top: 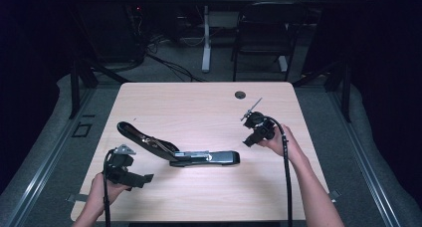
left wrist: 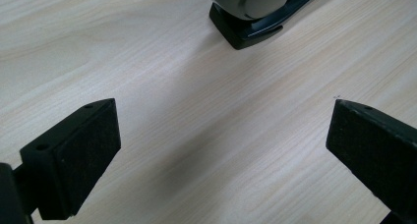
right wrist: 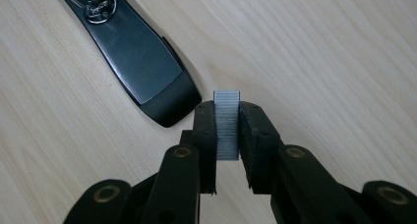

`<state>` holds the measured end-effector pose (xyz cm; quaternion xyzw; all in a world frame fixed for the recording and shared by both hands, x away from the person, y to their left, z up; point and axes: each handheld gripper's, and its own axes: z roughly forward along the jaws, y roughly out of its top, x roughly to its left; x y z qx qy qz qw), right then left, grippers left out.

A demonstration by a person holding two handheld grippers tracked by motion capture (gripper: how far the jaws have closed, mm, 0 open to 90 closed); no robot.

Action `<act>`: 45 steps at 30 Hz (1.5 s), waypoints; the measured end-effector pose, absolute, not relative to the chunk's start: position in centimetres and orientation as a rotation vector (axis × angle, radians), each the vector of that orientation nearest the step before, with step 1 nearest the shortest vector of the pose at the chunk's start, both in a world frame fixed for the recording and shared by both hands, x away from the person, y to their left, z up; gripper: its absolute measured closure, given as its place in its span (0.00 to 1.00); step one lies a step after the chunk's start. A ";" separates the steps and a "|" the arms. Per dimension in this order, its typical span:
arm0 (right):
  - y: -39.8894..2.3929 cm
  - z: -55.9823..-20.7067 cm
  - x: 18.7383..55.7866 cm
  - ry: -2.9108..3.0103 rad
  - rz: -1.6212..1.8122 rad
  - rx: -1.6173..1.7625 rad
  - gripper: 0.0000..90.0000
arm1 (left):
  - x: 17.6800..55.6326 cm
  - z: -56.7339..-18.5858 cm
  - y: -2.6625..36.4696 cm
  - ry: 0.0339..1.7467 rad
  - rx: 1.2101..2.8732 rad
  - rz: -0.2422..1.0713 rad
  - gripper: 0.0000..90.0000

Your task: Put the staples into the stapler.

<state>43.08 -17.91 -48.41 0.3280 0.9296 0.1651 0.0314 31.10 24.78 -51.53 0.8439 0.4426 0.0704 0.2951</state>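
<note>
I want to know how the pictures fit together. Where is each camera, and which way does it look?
High view: above the near table edge, looking forward and down at the table; both forearms, left gripper, right gripper.
Left gripper view: on that gripper, looking down past its open jaws.
Right gripper view: on that gripper, looking at the staples it grips.
All three share the stapler.

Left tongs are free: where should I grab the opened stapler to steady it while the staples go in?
Grip the stapler by its flat base end, left tongs coming from the near side. The base lies flat, while the lid is swung up and back.
</note>
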 end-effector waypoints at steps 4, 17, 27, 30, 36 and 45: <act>-17.1 -48.5 43.0 2.877 0.520 0.974 0.87 | 31.1 -51.6 24.8 1.176 2.248 0.186 0.00; -15.0 -48.5 42.8 2.929 0.549 0.830 0.87 | 31.2 -51.6 24.7 1.178 2.252 0.178 0.00; -14.0 -48.3 42.9 2.964 0.626 0.769 0.87 | 31.2 -51.6 24.8 1.175 2.261 0.178 0.00; -13.6 -48.2 43.0 2.967 0.653 0.741 0.87 | 31.2 -51.6 24.8 1.176 2.261 0.169 0.00; -12.7 -48.1 43.0 2.970 0.727 0.674 0.87 | 31.2 -51.7 24.8 1.177 2.264 0.174 0.00; -11.3 -48.3 43.0 2.996 0.774 0.595 0.87 | 31.1 -51.7 24.9 1.180 2.264 0.173 0.00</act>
